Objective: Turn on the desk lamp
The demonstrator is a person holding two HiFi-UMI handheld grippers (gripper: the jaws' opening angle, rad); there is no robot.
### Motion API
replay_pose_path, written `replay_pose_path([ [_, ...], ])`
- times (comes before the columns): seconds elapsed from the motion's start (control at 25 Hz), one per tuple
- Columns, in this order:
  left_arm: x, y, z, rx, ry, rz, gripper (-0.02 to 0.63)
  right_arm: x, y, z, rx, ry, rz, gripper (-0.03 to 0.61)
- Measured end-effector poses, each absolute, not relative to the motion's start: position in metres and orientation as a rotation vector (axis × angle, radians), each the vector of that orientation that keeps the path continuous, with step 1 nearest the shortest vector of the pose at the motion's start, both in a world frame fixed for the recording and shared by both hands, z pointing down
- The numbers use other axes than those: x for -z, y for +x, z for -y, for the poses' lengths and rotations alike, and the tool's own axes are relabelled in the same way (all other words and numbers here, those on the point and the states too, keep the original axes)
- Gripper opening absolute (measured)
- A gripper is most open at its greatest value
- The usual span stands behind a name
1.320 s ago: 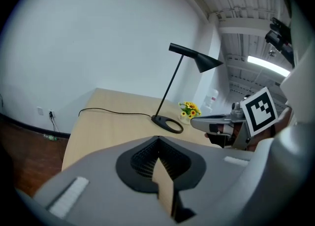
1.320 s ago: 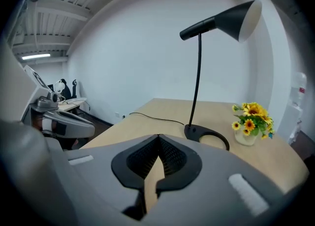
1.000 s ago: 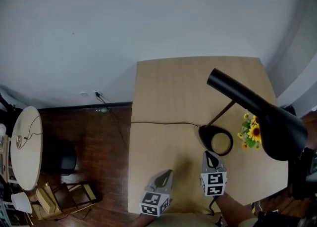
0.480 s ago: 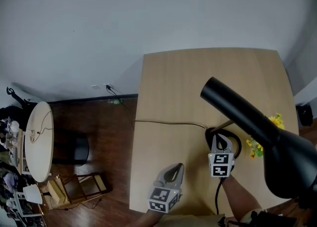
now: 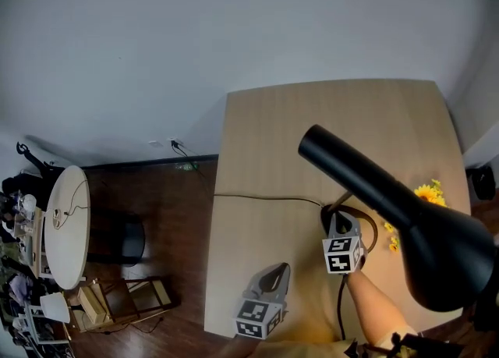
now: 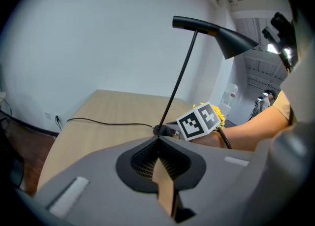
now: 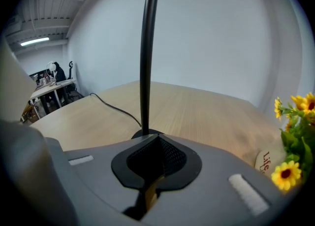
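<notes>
**Desk lamp, base approach.** The desk lamp (image 5: 366,173) stands at the right of the table (image 5: 257,130). Its round base (image 7: 141,133) lies at centre of the right gripper view, just beyond the right gripper (image 7: 156,137), whose jaws meet on nothing. The left gripper (image 6: 157,140), likewise closed and empty, sits at lower centre of the head view. The switch is not discernible. A short downward press with the joined tips, clear of the stem (image 7: 146,48) and flowers (image 7: 290,171), should suffice.
</notes>
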State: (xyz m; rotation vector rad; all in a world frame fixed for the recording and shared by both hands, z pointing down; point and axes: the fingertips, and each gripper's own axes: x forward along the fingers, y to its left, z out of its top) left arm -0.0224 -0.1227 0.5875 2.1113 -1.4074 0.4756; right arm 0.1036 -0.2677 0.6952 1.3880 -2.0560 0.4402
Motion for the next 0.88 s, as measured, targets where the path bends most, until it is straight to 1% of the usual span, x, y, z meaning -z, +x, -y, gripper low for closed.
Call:
replay_pose_path([
  [0.16, -0.577, -0.019, 0.115, -0.454, 2.137, 1.412, -0.002, -0.687, 0.109, 0.26, -0.508, 1.394, 2.073, -0.002],
  [0.36, -0.572, -0.029, 0.106, -0.417, 2.157, 1.419, 0.0, -0.642, 0.106, 0.232, -0.52, 1.51, 2.168, 0.0],
  [0.64, -0.558, -0.036, 0.086, -0.339, 2.228, 1.385, -0.001, -0.573, 0.092, 0.161, -0.465, 1.609, 2.271, 0.0],
  [0.88, -0.533, -0.039, 0.075, -0.255, 2.315, 1.334, -0.002, -0.531, 0.088, 0.111, -0.395, 1.642, 2.265, 0.0],
])
